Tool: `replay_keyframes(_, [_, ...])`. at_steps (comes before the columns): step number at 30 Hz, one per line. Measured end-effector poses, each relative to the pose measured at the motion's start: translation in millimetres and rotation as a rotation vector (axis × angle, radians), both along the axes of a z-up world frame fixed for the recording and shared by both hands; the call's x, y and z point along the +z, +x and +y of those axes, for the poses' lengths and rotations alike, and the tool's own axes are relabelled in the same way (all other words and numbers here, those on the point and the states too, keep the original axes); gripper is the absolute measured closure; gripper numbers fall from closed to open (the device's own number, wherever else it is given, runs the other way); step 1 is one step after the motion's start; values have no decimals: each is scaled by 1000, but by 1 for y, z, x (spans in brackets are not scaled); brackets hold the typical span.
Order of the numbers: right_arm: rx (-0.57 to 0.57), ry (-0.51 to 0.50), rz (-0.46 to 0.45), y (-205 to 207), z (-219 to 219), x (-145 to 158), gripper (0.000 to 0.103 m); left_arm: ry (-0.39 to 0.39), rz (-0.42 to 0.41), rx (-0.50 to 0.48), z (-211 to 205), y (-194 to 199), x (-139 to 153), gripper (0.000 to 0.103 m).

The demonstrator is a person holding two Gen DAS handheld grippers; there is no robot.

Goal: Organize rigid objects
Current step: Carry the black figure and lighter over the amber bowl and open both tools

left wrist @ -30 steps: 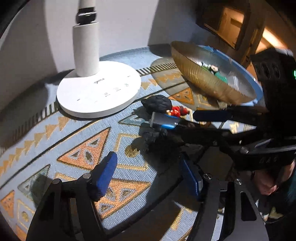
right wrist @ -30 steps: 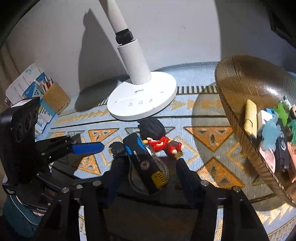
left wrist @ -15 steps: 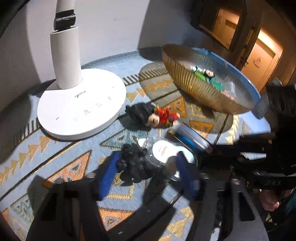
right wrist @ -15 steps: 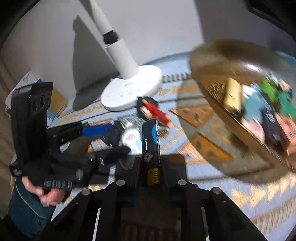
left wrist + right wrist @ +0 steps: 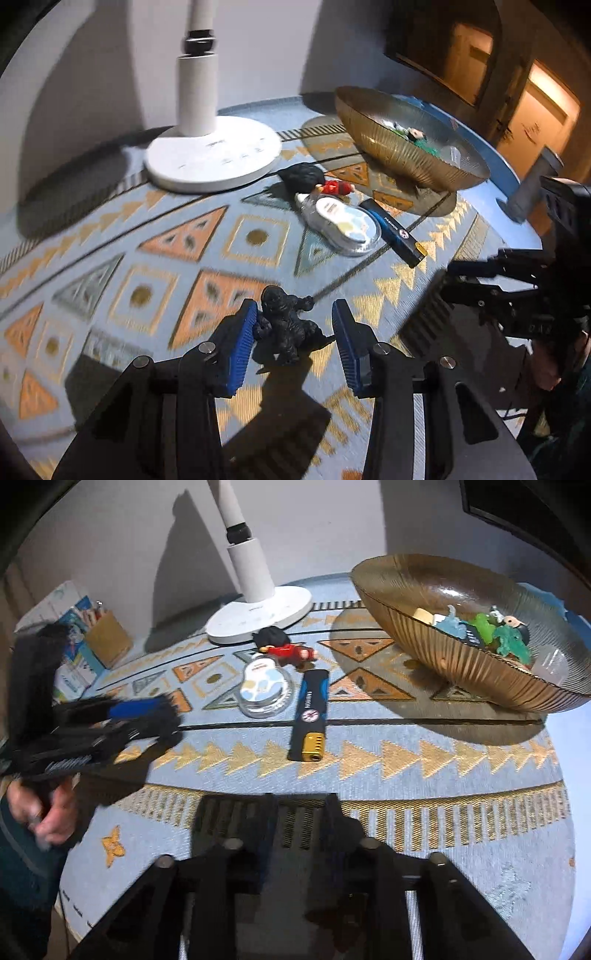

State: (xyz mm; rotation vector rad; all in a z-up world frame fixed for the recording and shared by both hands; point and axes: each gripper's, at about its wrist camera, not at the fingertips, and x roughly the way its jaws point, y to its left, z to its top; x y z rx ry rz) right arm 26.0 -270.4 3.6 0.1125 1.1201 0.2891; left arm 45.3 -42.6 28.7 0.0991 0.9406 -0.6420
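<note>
My left gripper [image 5: 291,330] has a small black gorilla figure [image 5: 284,328] between its blue pads; the jaws are closing and the left pad touches it. My right gripper [image 5: 301,808] hangs low over the cloth's near edge, its jaws opening with nothing between them. A black-and-blue lighter [image 5: 308,720] with a gold end lies flat just beyond it. Behind the lighter are a clear round case [image 5: 264,690] and a red-clad doll [image 5: 284,646] with black hair. A gold ribbed bowl [image 5: 461,657] at the right holds several small toys.
A white lamp base [image 5: 258,616] stands at the back of the patterned round cloth [image 5: 406,775]. A box of pens [image 5: 107,638] sits far left. A person's hand [image 5: 48,808] holds the left gripper. A grey post [image 5: 532,184] stands past the bowl.
The right gripper picked the lighter up, set it down closer to the bowl, let go and pulled back. The left gripper narrowed around the black figure and drew back with it.
</note>
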Motion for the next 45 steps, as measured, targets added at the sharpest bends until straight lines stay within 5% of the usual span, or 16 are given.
replay_keyframes(2, [-15, -8, -21, 5, 0, 4, 45, -24, -7, 36, 6, -6, 0, 64])
replay_keyframes(7, [0, -104, -20, 46, 20, -4, 46, -37, 2, 71, 7, -5, -8, 64])
replay_keyframes(11, [22, -208, -57, 58, 33, -11, 80, -42, -5, 65, 8, -5, -8, 64])
replay_keyframes(19, [35, -87, -13, 15, 7, -5, 80, -52, -11, 61, 9, -8, -7, 64])
replay_keyframes(25, [59, -149, -32, 15, 20, -4, 67, -14, -26, 49, 2, -10, -8, 64])
replay_keyframes(27, [78, -204, -53, 16, 29, -4, 69, -5, -31, 52, 1, -10, -8, 64])
replay_keyframes(28, [83, -205, -58, 16, 31, -4, 78, 1, -35, 55, 1, -11, -8, 64])
replay_keyframes(32, [59, -127, -61, 7, 24, 0, 80, 14, -65, 75, -4, -15, -1, 64])
replay_keyframes(39, [-75, 82, -158, -8, -36, 53, 81, -74, -171, 32, -48, -22, 56, 64])
replay_keyframes(45, [-233, -7, -312, 7, -103, 116, 82, -177, -322, 6, -114, -14, 127, 64])
